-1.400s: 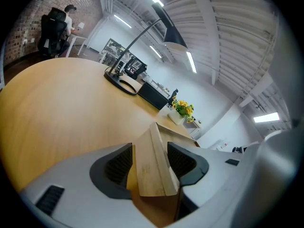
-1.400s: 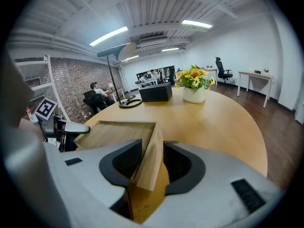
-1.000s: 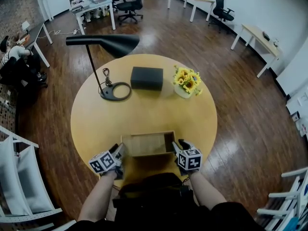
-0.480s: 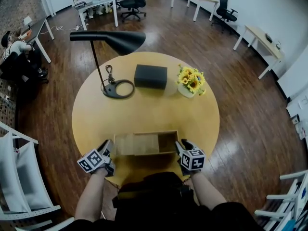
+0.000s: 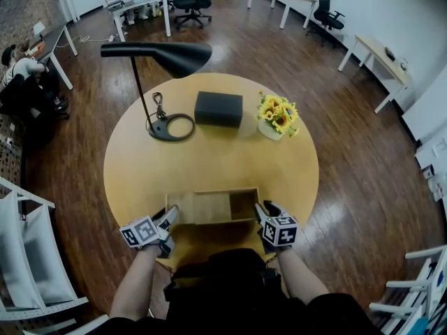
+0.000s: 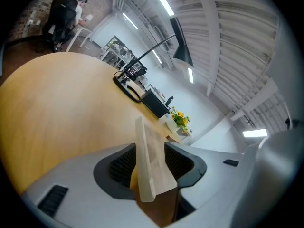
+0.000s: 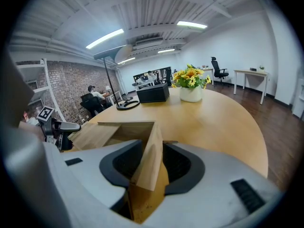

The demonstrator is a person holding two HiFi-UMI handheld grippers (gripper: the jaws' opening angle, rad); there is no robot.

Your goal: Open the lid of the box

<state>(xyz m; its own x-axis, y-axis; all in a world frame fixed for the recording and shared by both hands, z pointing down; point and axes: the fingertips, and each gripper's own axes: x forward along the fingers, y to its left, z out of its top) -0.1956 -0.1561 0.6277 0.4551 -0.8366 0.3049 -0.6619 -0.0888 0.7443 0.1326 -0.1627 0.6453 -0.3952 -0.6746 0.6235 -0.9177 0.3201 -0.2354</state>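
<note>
The box [image 5: 213,222] is a low, oblong box of pale wood, standing level at the near edge of the table [image 5: 209,159]. Its lid [image 5: 199,207], a flat pale panel, covers the left part. The right part is open and dark inside.

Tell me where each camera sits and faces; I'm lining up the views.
Head view: on the person's head, looking steeply down at the table and box; both arms, left gripper and right gripper show.
Left gripper view: on the left gripper, looking across the table; its opening fingers straddle the lid.
Right gripper view: on the right gripper, looking across the box; its fingers clamp the box wall.
Shared: all three see the lamp and flowers.
</note>
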